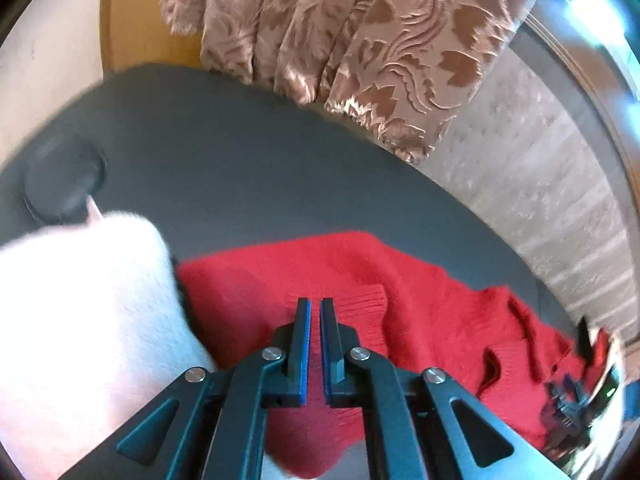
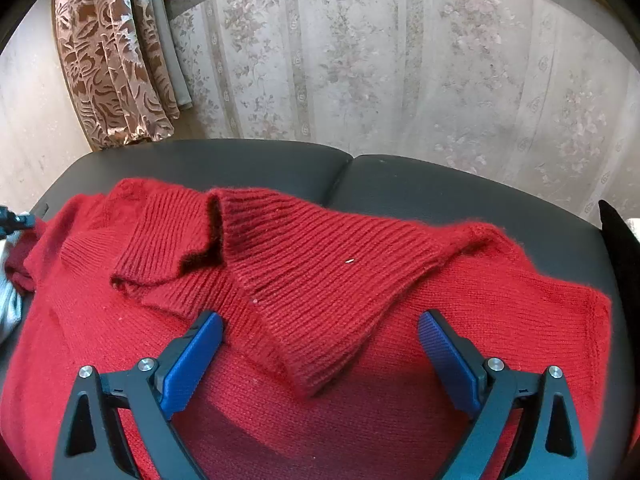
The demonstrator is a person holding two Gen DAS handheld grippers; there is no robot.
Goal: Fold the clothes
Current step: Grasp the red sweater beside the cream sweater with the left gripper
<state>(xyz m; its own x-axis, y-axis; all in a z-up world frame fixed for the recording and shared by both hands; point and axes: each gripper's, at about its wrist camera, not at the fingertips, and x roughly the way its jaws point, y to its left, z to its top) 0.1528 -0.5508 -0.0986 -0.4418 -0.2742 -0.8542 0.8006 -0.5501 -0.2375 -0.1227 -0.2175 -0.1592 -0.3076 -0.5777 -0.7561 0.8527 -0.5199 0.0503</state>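
A red knitted sweater (image 1: 420, 300) lies spread on a dark grey padded seat (image 1: 220, 152). In the left wrist view my left gripper (image 1: 315, 302) is shut just above the sweater's left part. Only a thin slit shows between its blue pads and no cloth is visibly pinched. In the right wrist view the sweater (image 2: 120, 340) fills the lower half, with a wide ribbed part (image 2: 304, 272) folded across its top. My right gripper (image 2: 320, 320) stands open over that ribbed part, one finger on each side, pads clear of the cloth.
A white fluffy piece of fabric (image 1: 80, 300) lies against the sweater's left edge. A brown patterned curtain (image 1: 340, 40) hangs behind the seat, and a sheer floral curtain (image 2: 400, 60) is beside it. The seat has a seam (image 2: 344, 176) and a black object (image 2: 620, 240) at its right edge.
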